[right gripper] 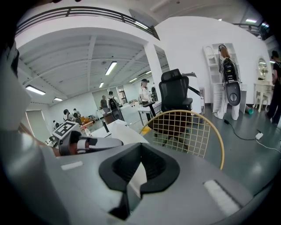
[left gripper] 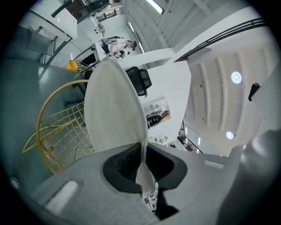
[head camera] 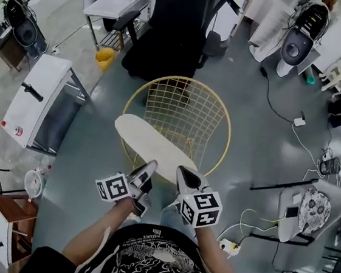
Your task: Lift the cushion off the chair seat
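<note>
The white oval cushion hangs tilted above the gold wire chair, clear of the seat. My left gripper is shut on the cushion's near edge, and my right gripper is shut on the same edge just to the right. In the left gripper view the cushion stands edge-on out of the shut jaws, with the chair below it. In the right gripper view a strip of cushion is pinched between the pads, the chair lies beyond, and the left gripper shows at the left.
A black office chair stands just behind the wire chair. A white cabinet is at the left, with a yellow bin beyond it. At the right are floor cables, a power strip and a grey chair.
</note>
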